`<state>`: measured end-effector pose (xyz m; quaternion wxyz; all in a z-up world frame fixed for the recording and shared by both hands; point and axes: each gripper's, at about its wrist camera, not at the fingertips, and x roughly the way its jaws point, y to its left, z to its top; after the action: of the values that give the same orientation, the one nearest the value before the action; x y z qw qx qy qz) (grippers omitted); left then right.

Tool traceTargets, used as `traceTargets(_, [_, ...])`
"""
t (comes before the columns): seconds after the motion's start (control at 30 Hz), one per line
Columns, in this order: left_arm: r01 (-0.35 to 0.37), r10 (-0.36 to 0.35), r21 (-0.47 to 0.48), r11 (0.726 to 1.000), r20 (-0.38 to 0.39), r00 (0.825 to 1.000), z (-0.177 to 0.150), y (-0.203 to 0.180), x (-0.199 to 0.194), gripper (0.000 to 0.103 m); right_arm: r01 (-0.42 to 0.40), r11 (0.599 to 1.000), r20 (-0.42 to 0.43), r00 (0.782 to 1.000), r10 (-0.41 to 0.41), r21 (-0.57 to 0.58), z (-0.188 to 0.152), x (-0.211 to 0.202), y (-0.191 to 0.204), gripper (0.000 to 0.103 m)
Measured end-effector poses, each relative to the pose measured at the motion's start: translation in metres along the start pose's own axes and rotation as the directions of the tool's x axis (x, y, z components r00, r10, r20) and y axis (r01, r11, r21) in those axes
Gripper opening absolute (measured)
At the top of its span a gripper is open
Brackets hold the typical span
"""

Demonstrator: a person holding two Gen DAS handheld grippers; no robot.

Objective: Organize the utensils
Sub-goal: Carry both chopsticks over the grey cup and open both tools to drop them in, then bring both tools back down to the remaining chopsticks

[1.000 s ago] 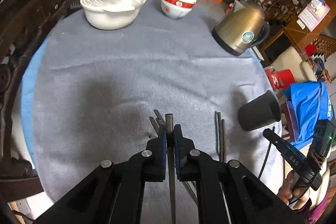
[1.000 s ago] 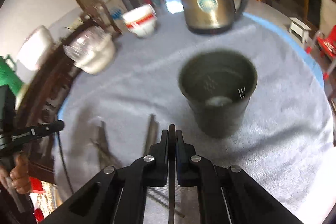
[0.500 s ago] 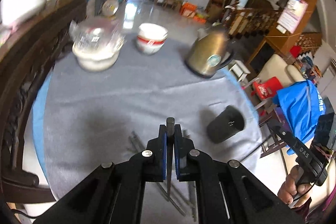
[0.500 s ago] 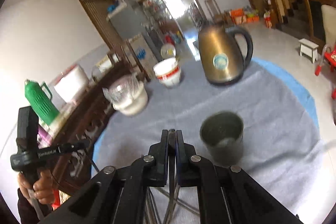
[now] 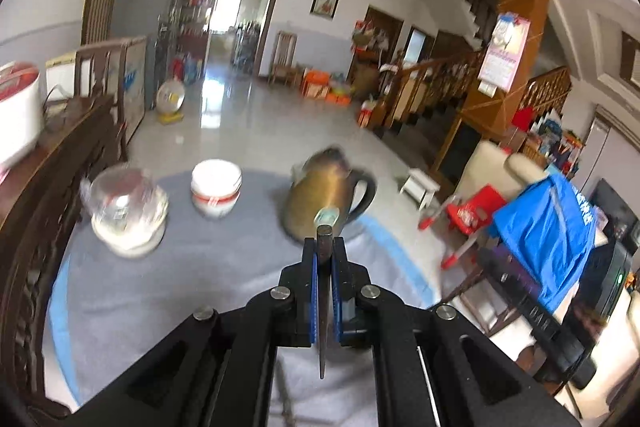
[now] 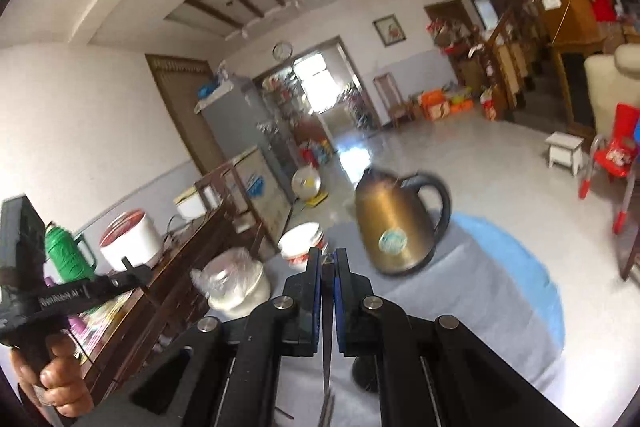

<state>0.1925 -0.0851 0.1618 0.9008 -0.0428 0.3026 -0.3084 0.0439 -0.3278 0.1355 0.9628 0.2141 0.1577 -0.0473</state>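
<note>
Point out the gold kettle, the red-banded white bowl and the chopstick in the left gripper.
gold kettle [image 6: 394,231], right wrist view, on its body.
red-banded white bowl [image 5: 216,189], left wrist view, on its side.
chopstick [image 5: 324,239], left wrist view, near its blunt end.

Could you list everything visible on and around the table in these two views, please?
table cloth: one, grey over a blue edge, covering the round table
kettle: one, gold with black handle, far side of the table
stacked bowls: white with red band, left of the kettle
covered bowl: one, white under clear plastic, left of the stacked bowls
dark cup: one, mostly hidden behind the right gripper
chopsticks on the cloth: dark, count unclear, below the right gripper
wooden sideboard: one, dark brown, left of the table
left gripper: black with blue pads, shut on a dark chopstick
right gripper: same build, shut on another dark chopstick
person's hand: holding the left gripper's handle
</note>
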Motion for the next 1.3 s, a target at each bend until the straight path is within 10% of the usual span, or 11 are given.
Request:
traceTargets(0.23, [0.023,-0.024,0.004,1.0,0.074,0.997,0.014,-0.035,0.031,0.007,0.089,0.995,0.022,0.996,-0.089,-0.035,0.006,0.005,-0.014,0.006])
traceTargets(0.63, [-0.032,0.029,-0.018,0.999,-0.13,0.991,-0.046,-0.034,0.126,0.007,0.102,0.99,-0.163,0.983,-0.085,0.098,-0.037,0.037,-0.06,0.008])
traceTargets(0.73, [-0.037,0.036,-0.007,0.999,-0.129,0.991,-0.052,-0.028,0.114,0.032,0.066,0.982,-0.186,0.982,-0.033,0.175,-0.044,0.035,-0.072,0.011])
traceTargets(0.83, [-0.055,0.054,-0.003,0.999,-0.079,0.995,-0.06,-0.019,0.091,0.051,0.036,0.968,-0.155,0.988,0.003,0.248,-0.052,0.023,-0.084,0.033])
traceTargets(0.9, [-0.072,0.072,0.008,0.997,-0.066,0.995,-0.07,-0.009,0.075,0.051,0.018,0.959,-0.112,0.994,0.014,0.281,-0.057,0.01,-0.092,0.073])
traceTargets(0.97, [-0.104,0.103,-0.01,0.995,-0.067,0.992,-0.082,0.009,0.061,0.052,0.0,0.956,-0.037,0.999,0.011,0.294,-0.064,-0.008,-0.097,0.073])
traceTargets(1.3, [-0.39,0.332,-0.239,0.89,-0.247,0.91,-0.175,0.144,0.009,0.052,-0.037,0.973,-0.035,0.998,0.046,0.227,-0.13,-0.054,-0.107,0.071])
